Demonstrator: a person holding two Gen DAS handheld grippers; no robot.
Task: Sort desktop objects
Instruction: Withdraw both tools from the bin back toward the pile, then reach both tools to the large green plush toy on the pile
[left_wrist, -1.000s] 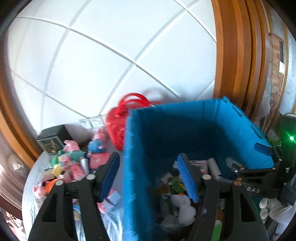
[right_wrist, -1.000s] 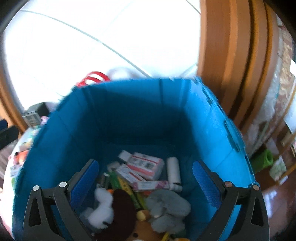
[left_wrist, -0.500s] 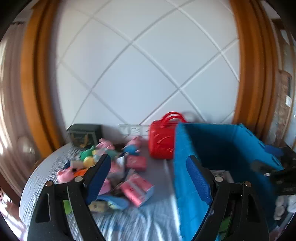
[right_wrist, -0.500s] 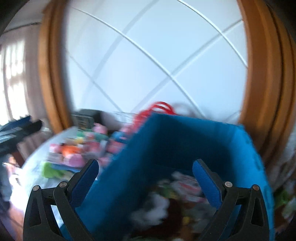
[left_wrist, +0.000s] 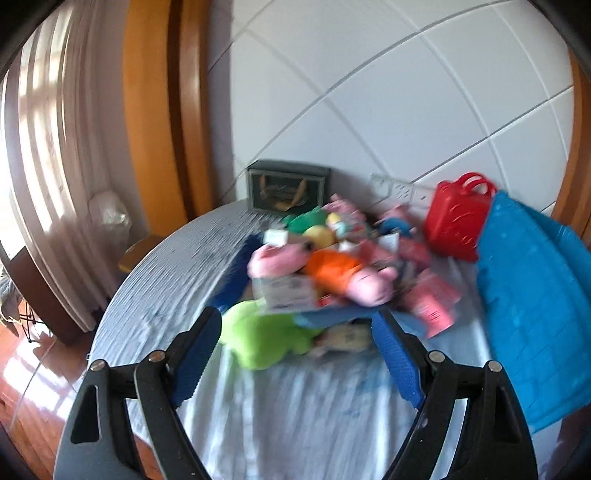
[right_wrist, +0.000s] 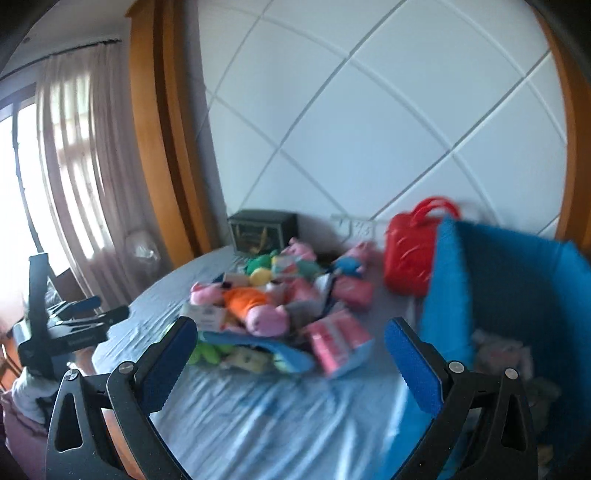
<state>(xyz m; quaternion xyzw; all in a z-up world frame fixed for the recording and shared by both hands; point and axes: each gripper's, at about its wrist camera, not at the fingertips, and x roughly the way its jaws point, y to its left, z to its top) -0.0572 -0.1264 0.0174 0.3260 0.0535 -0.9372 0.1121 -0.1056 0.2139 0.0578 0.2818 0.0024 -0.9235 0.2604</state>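
Facing the toy pile heaped mid-tabletop, both grippers are empty, fingers spread wide. The green plush at the pile's near edge lies just ahead of the left gripper, likely nearer than the right gripper; the blue bin stands at the right edge.

Right tool hangs wide open over the counter, toy pile ahead, blue bin on the right, everything blurry.
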